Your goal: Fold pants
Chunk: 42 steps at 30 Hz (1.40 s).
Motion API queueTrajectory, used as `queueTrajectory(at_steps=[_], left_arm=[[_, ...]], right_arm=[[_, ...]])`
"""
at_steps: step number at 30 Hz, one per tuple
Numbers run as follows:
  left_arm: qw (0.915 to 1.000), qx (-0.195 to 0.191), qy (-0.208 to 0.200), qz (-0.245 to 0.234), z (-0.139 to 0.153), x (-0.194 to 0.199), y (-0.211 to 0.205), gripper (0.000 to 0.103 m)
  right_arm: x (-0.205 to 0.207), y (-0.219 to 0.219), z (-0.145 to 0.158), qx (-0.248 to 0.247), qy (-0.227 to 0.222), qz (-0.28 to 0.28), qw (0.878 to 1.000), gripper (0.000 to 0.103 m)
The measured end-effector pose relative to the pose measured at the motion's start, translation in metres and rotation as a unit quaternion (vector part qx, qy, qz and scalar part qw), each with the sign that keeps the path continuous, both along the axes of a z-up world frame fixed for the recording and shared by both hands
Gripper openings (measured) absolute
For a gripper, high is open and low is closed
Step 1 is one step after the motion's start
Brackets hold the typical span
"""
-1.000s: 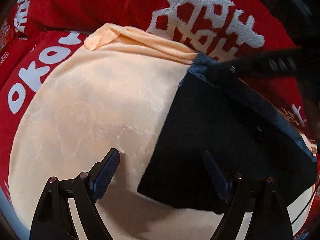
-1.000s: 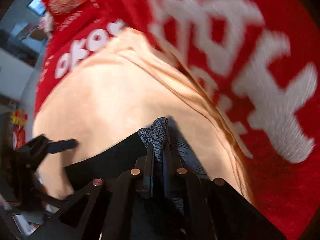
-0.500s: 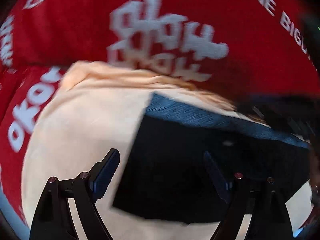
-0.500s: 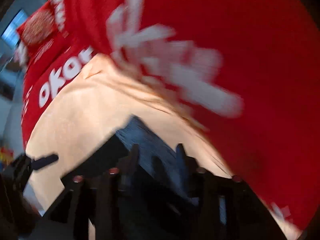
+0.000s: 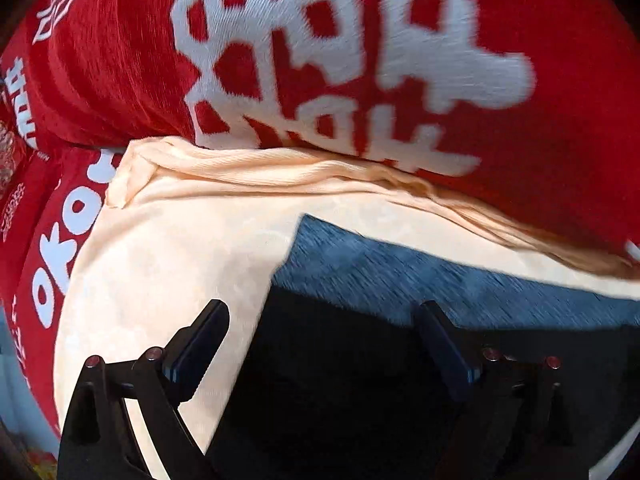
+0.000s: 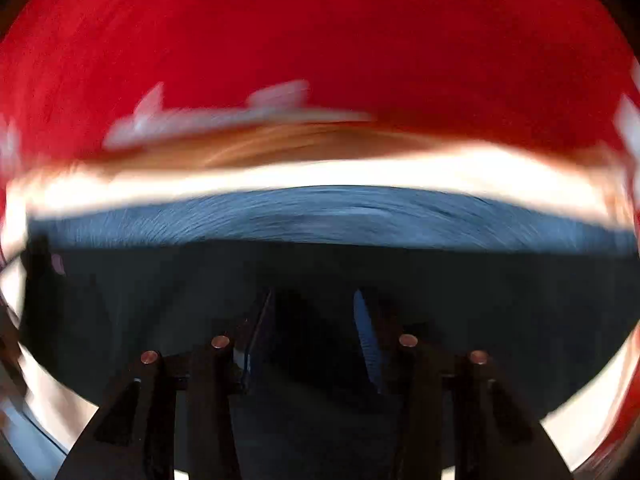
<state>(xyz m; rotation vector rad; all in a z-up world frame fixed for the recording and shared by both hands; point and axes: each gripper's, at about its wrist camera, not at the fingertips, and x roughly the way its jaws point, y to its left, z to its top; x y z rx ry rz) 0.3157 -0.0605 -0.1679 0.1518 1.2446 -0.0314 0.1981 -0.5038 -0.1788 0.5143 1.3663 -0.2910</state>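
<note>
The dark folded pants [image 5: 360, 380] lie flat on a peach cloth [image 5: 180, 248], with their blue-grey speckled band [image 5: 400, 272] along the far edge. My left gripper [image 5: 323, 308] points down over the pants' left edge. Its jaws are opening, and the cloth lies below them untouched by the pads. In the blurred right wrist view the pants [image 6: 160, 300] fill the lower half and the band [image 6: 320, 216] runs across the middle. My right gripper [image 6: 313, 296] hovers over them, open, with nothing gripped.
A red blanket with large white lettering [image 5: 320, 60] covers the surface behind and to the left of the peach cloth, which bunches into ridges [image 5: 280, 168] at its far edge. The red blanket [image 6: 320, 40] fills the top of the right wrist view.
My right gripper has let go of the pants' speckled edge, opened, rolled and swept sideways over the pants. The left gripper has shifted along the pants and its jaws stand wider.
</note>
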Motion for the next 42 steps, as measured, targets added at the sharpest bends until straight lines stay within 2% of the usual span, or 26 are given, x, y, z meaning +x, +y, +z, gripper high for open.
queueTrajectory(at_steps=[1,3,5,7,9,12,15,17,18,19,21,23,25,27,29,30,31,32,34,36,38,39,40,42], left_arm=[[1.0,0.0,0.001,-0.008,0.004,-0.006,-0.004,0.096],[0.9996,-0.004,0.006,-0.026,0.009,-0.023,-0.021,0.096],[0.999,-0.009,0.02,-0.039,0.003,-0.038,-0.035,0.096],[0.9978,0.011,0.035,-0.056,-0.015,-0.05,-0.047,0.096],[0.9979,0.019,0.009,-0.061,-0.018,-0.056,-0.049,0.101],[0.9977,0.009,0.014,-0.065,-0.019,-0.053,-0.045,0.101],[0.9968,0.016,0.019,-0.075,-0.021,-0.053,-0.044,0.102],[0.9968,0.017,0.02,-0.075,-0.021,-0.05,-0.045,0.102],[0.9968,0.017,0.02,-0.075,-0.021,-0.05,-0.046,0.102],[0.9968,0.017,0.017,-0.076,-0.022,-0.049,-0.046,0.102],[0.9966,0.017,0.012,-0.08,-0.022,-0.049,-0.049,0.102],[0.9964,0.016,0.009,-0.082,-0.023,-0.047,-0.048,0.102],[0.9964,0.017,0.008,-0.083,-0.02,-0.052,-0.046,0.102],[0.9964,0.016,0.008,-0.082,-0.02,-0.053,-0.044,0.102],[0.9964,0.016,0.004,-0.083,-0.021,-0.055,-0.047,0.102],[0.9964,0.016,0.003,-0.083,-0.021,-0.056,-0.047,0.102],[0.9964,0.016,0.003,-0.083,-0.021,-0.056,-0.047,0.102],[0.9965,0.014,0.007,-0.082,-0.021,-0.055,-0.047,0.102],[0.9965,0.012,0.014,-0.082,-0.022,-0.051,-0.045,0.102],[0.9959,0.009,0.014,-0.089,-0.023,-0.05,-0.045,0.102],[0.995,0.008,0.006,-0.099,-0.024,-0.051,-0.043,0.103],[0.9947,0.008,0.005,-0.102,-0.024,-0.051,-0.042,0.103],[0.9946,0.008,0.004,-0.103,-0.025,-0.051,-0.041,0.103],[0.9947,0.009,0.011,-0.102,-0.024,-0.049,-0.04,0.103]], right_arm=[[-0.016,-0.01,0.006,0.039,-0.014,-0.022,0.999,0.045],[-0.04,-0.012,0.013,0.085,-0.024,-0.029,0.996,0.046],[-0.067,-0.001,0.013,0.137,-0.03,-0.032,0.99,0.046],[-0.091,0.01,0.0,0.2,-0.021,-0.042,0.979,0.046],[-0.101,0.019,-0.012,0.227,-0.013,-0.049,0.972,0.046],[-0.099,0.022,-0.028,0.25,-0.025,-0.078,0.965,0.046],[-0.097,0.028,-0.045,0.266,-0.035,-0.106,0.958,0.046],[-0.1,0.028,-0.043,0.269,-0.036,-0.117,0.955,0.041],[-0.101,0.027,-0.04,0.26,-0.034,-0.113,0.958,0.02],[-0.104,0.024,-0.035,0.256,-0.037,-0.111,0.959,0.009],[-0.107,0.02,-0.023,0.257,-0.057,-0.113,0.958,0.007],[-0.107,0.024,-0.02,0.238,-0.056,-0.104,0.964,0.006],[-0.108,0.024,-0.027,0.252,-0.06,-0.107,0.96,0.006],[-0.108,0.016,-0.028,0.274,-0.068,-0.114,0.952,0.011],[-0.104,0.014,-0.032,0.291,-0.067,-0.112,0.948,0.022],[-0.101,0.014,-0.036,0.295,-0.062,-0.111,0.947,0.038],[-0.1,0.011,-0.038,0.295,-0.06,-0.114,0.947,0.04],[-0.095,0.013,-0.04,0.298,-0.058,-0.117,0.946,0.039],[-0.091,0.009,-0.036,0.284,-0.048,-0.121,0.95,0.01],[-0.091,0.012,-0.017,0.264,-0.072,-0.097,0.957,0.009],[-0.099,0.017,-0.012,0.232,-0.061,-0.076,0.968,0.009],[-0.104,0.021,-0.021,0.224,-0.043,-0.071,0.971,0.009],[-0.108,0.022,-0.032,0.223,-0.027,-0.071,0.972,0.009],[-0.113,0.019,-0.037,0.237,-0.037,-0.085,0.967,0.008]])
